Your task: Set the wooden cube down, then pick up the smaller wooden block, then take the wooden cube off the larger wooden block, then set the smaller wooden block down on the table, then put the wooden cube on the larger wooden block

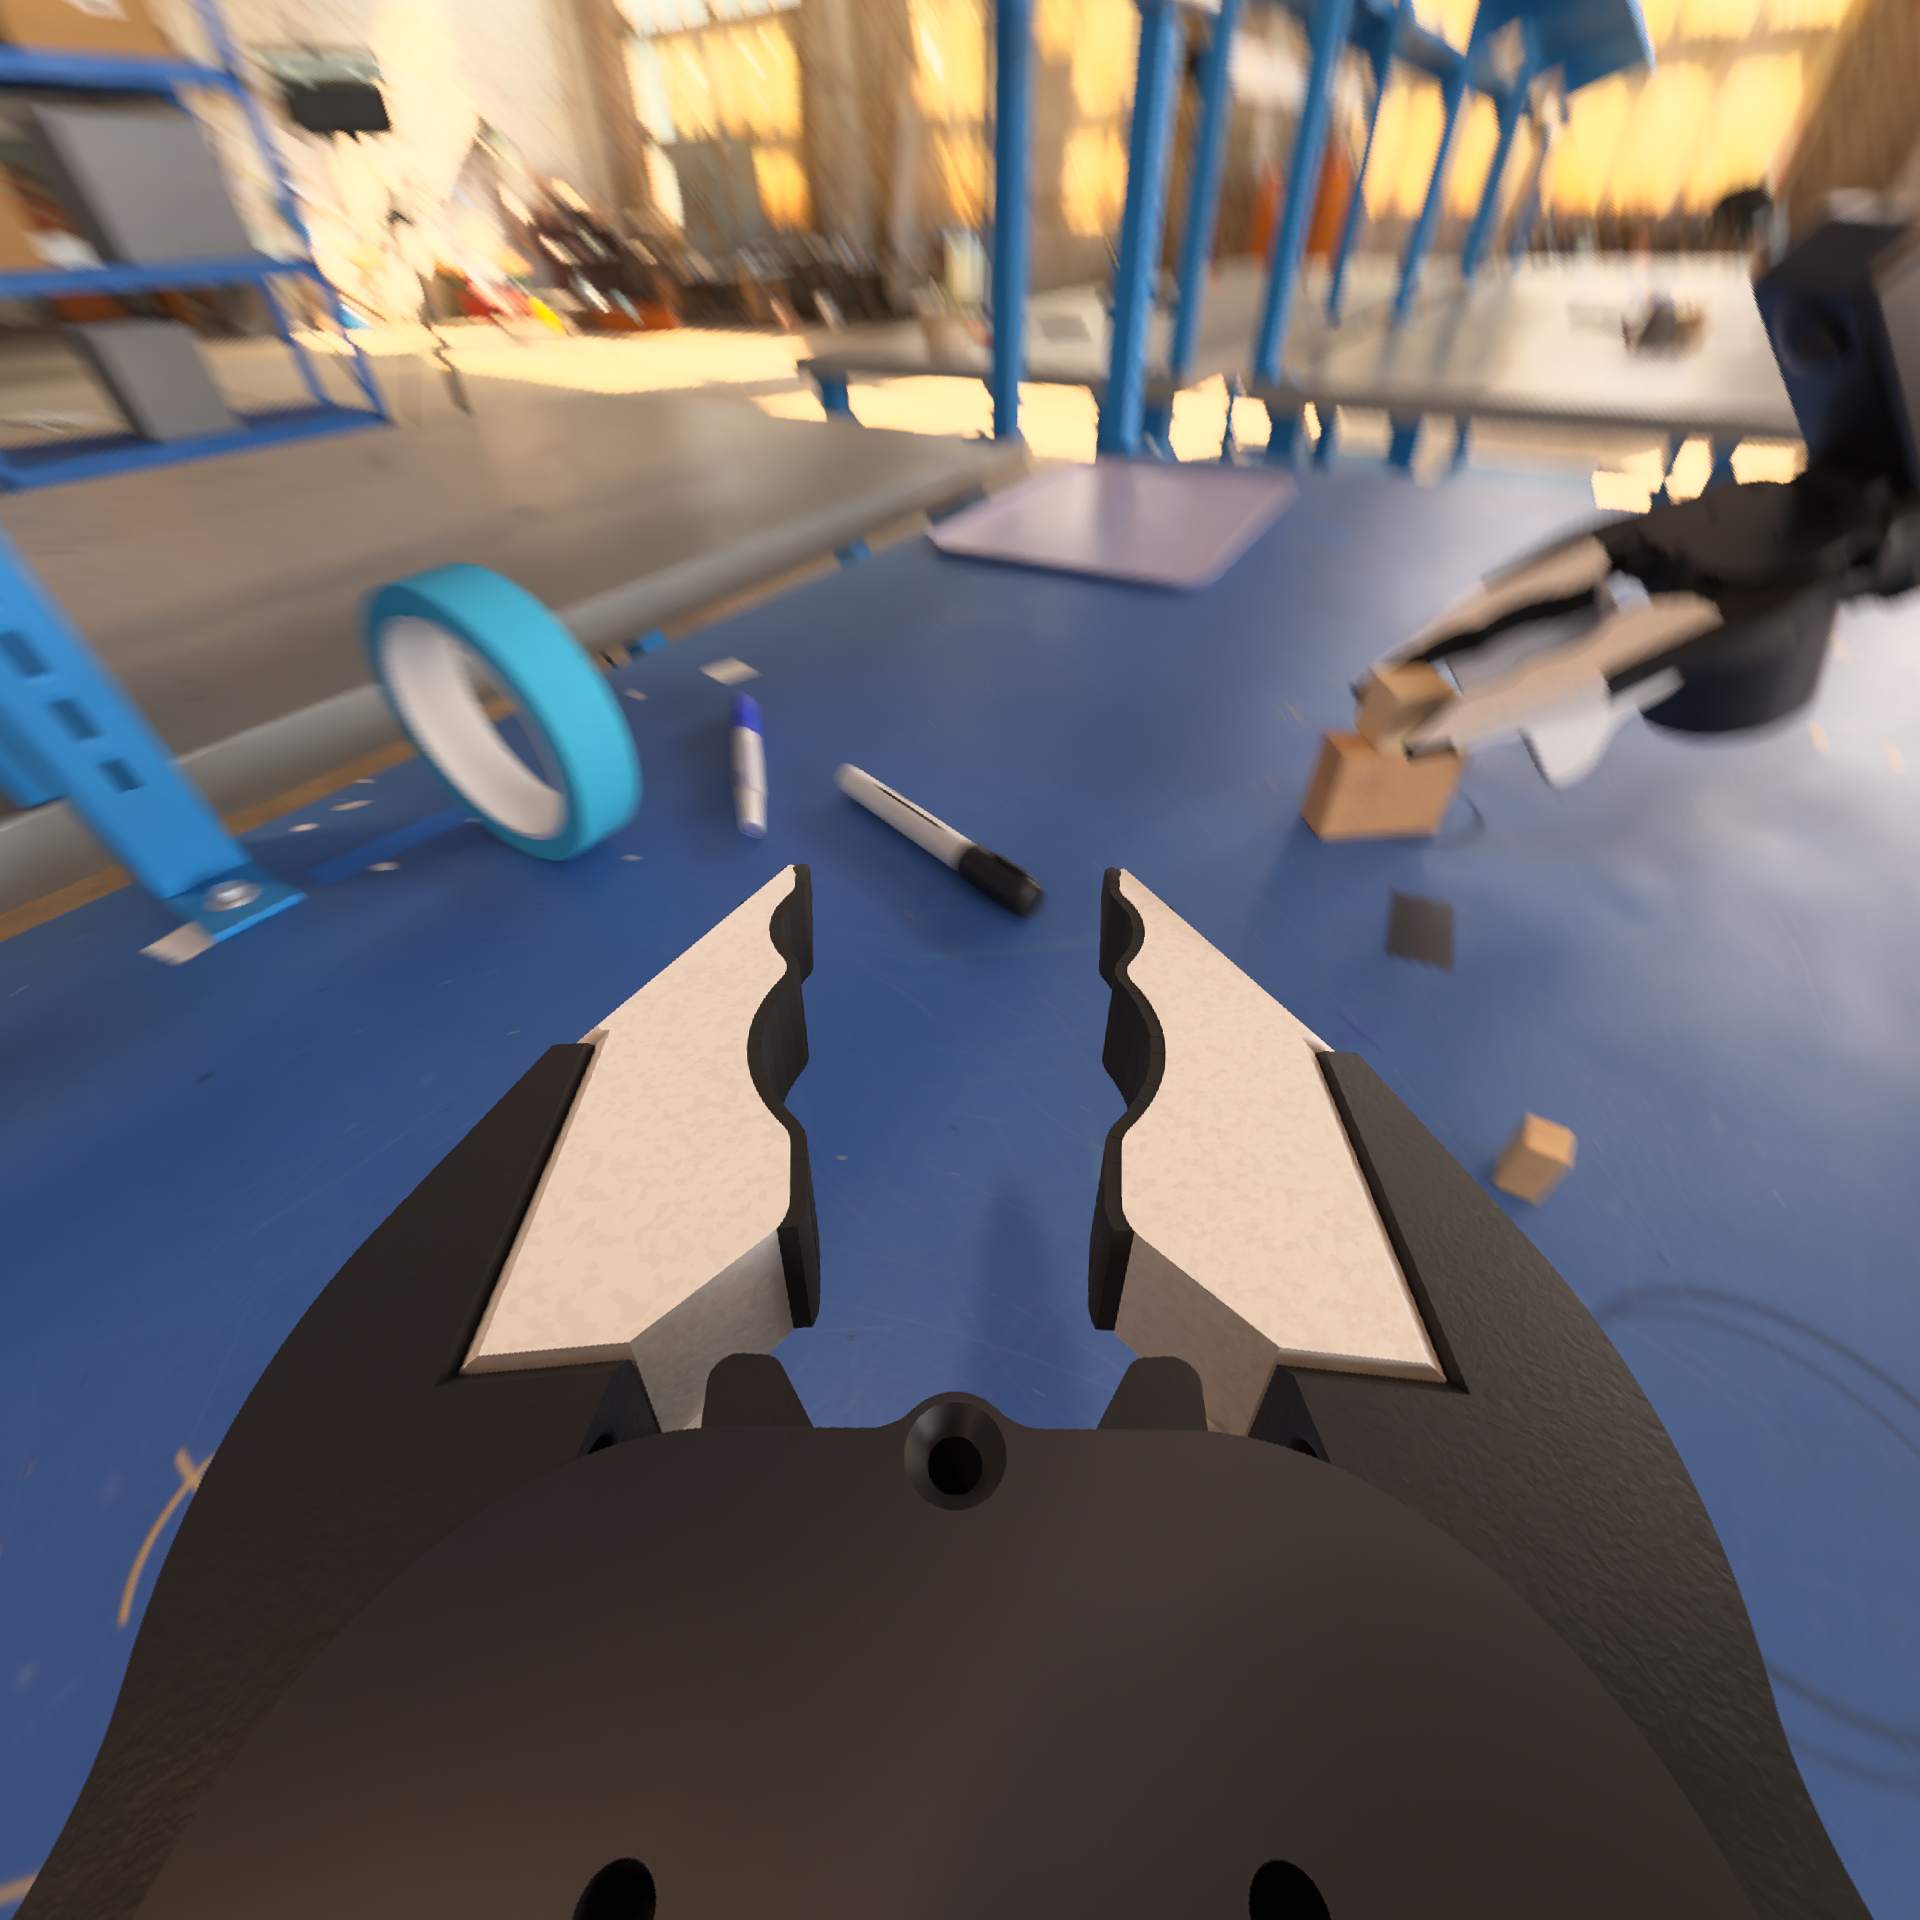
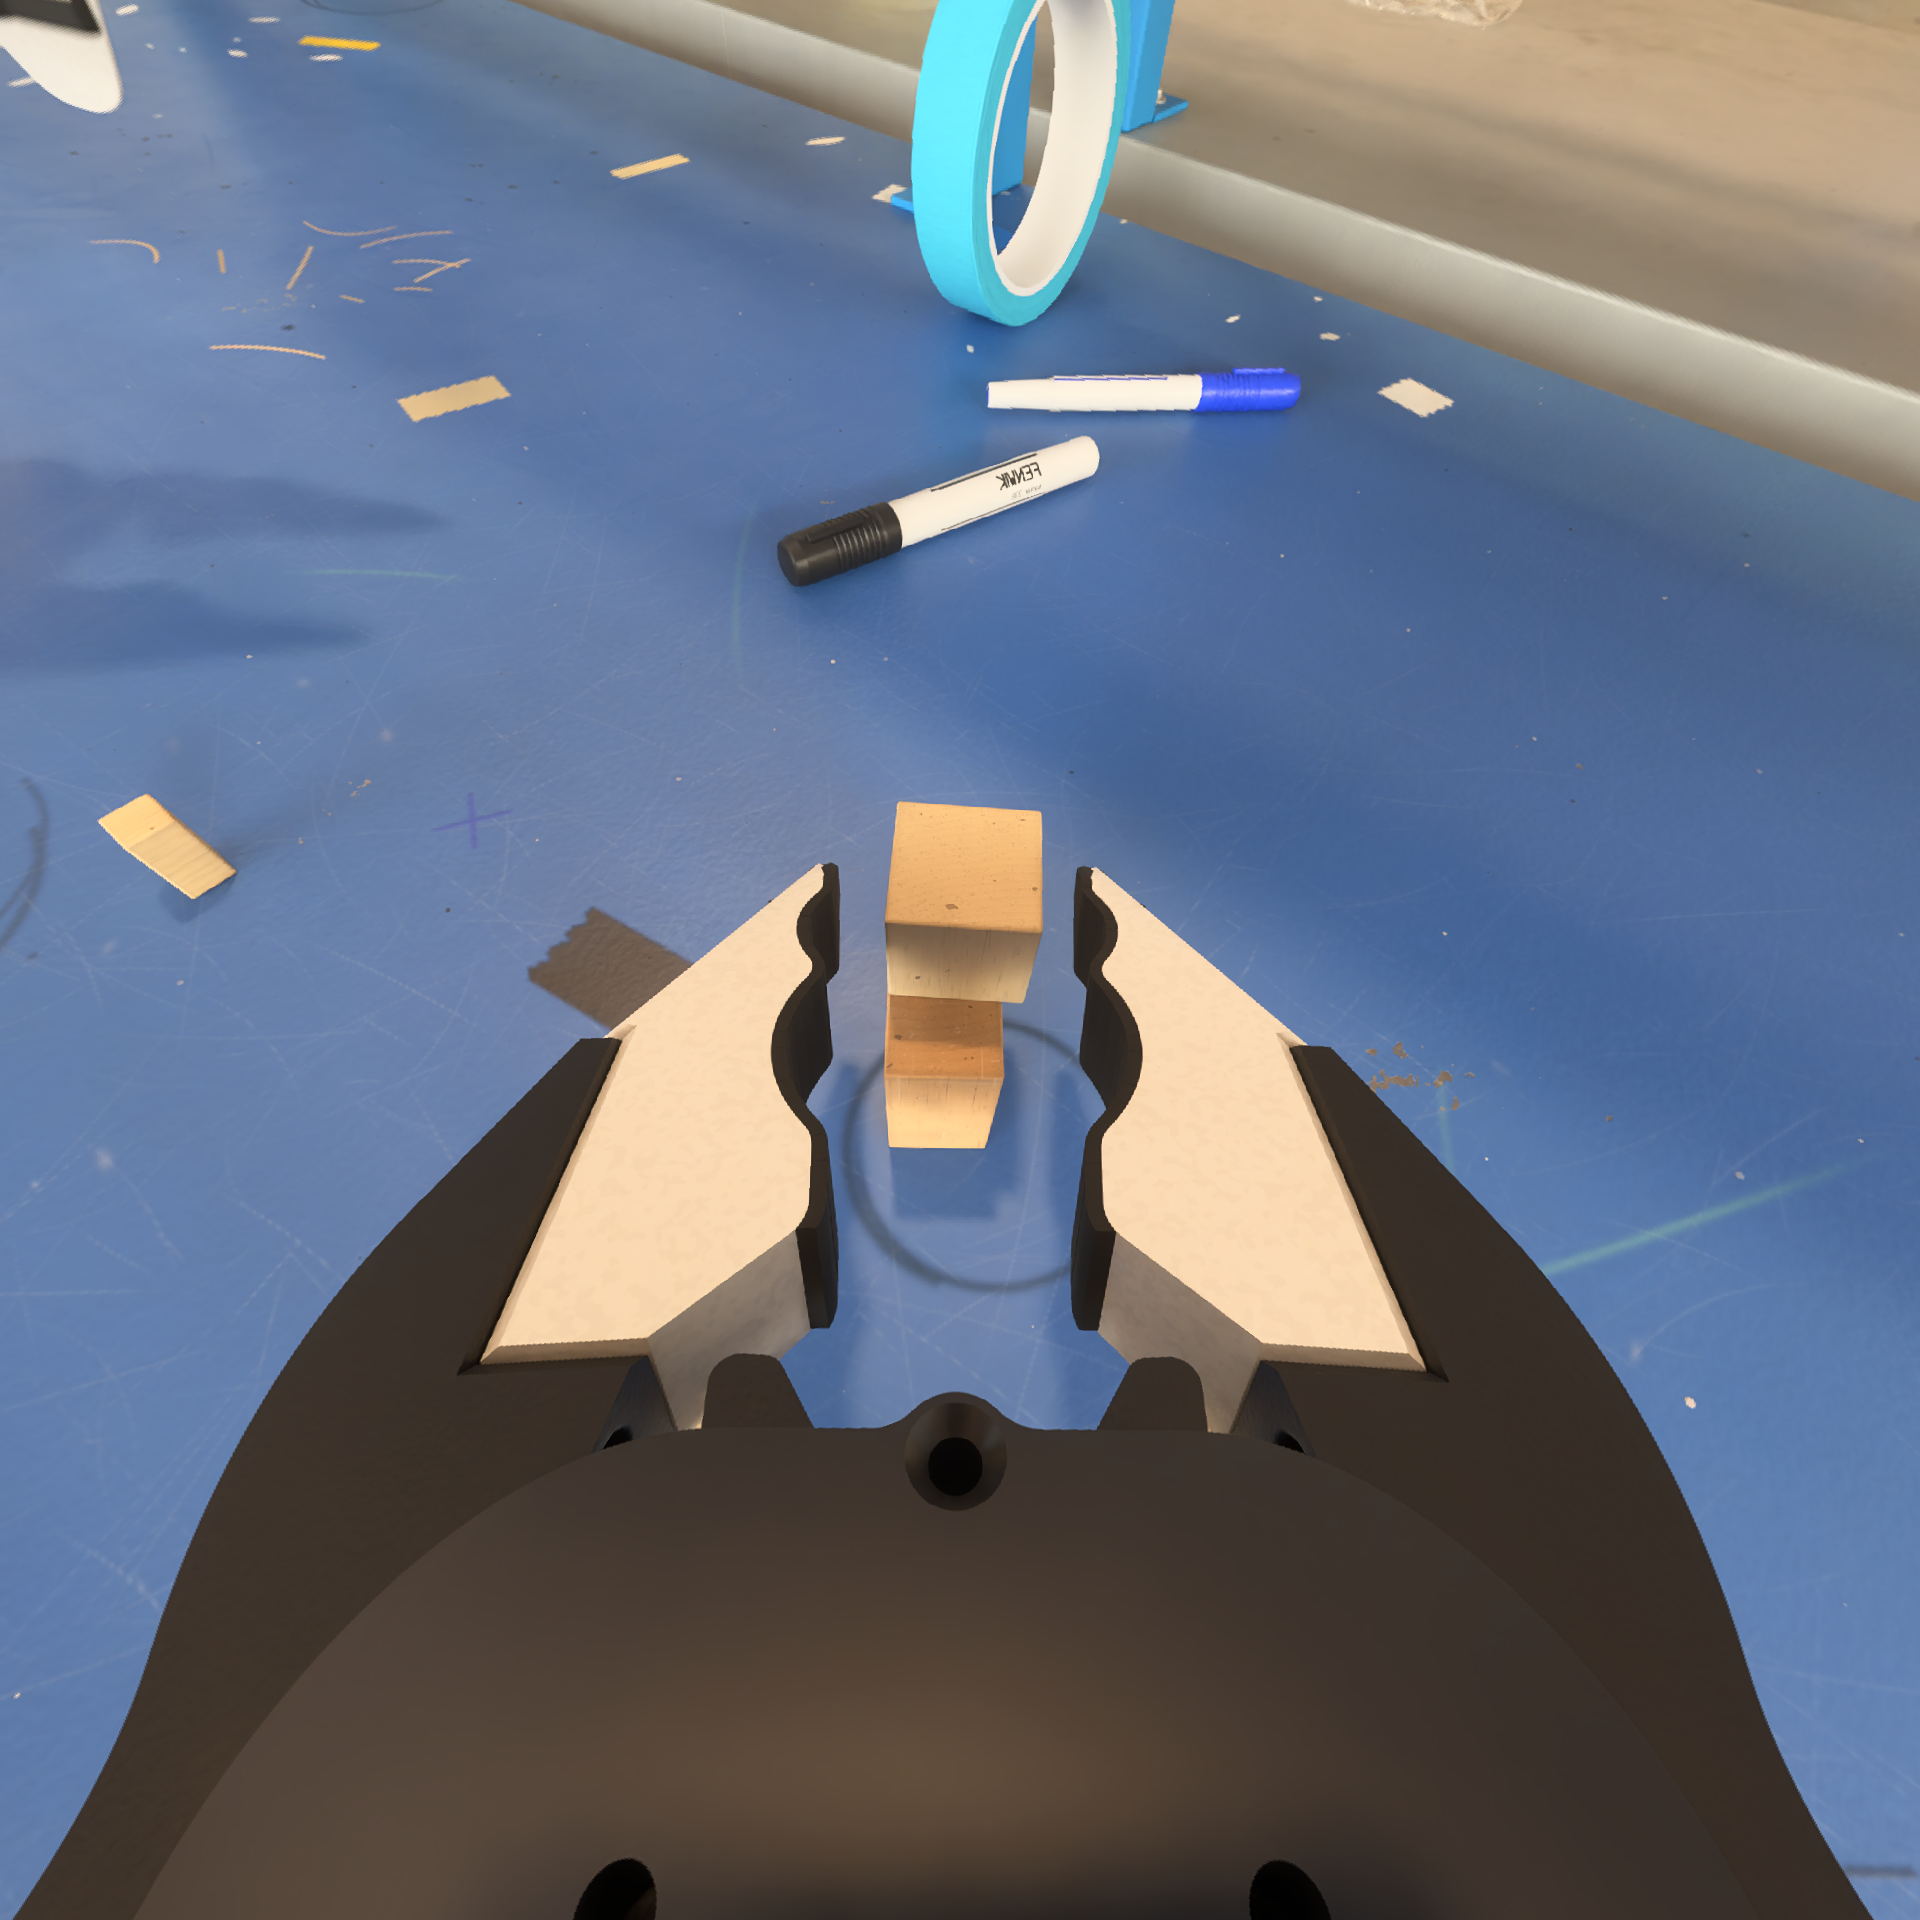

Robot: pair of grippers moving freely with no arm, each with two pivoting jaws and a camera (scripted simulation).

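The wooden cube [image 2: 964, 899] sits on the larger wooden block [image 2: 943, 1070], which stands on the blue table [image 2: 1455, 779]. My right gripper [image 2: 956, 883] is open, with a finger on each side of the cube and a small gap on both sides. The left wrist view shows the cube [image 1: 1397, 694] on the larger block [image 1: 1377, 790] at the far right. The smaller wooden block [image 2: 166, 845] lies on the table to the left, also in the left wrist view [image 1: 1536, 1156]. My left gripper [image 1: 956, 883] is open and empty above the table.
A blue tape roll [image 2: 1013, 156] stands on edge near the table's grey rail [image 2: 1558, 291]. A black-capped marker [image 2: 935, 509] and a blue-capped marker [image 2: 1143, 392] lie beyond the blocks. A pale purple mat [image 1: 1117, 520] lies at the far edge. A dark tape patch [image 2: 603, 966] is on the table.
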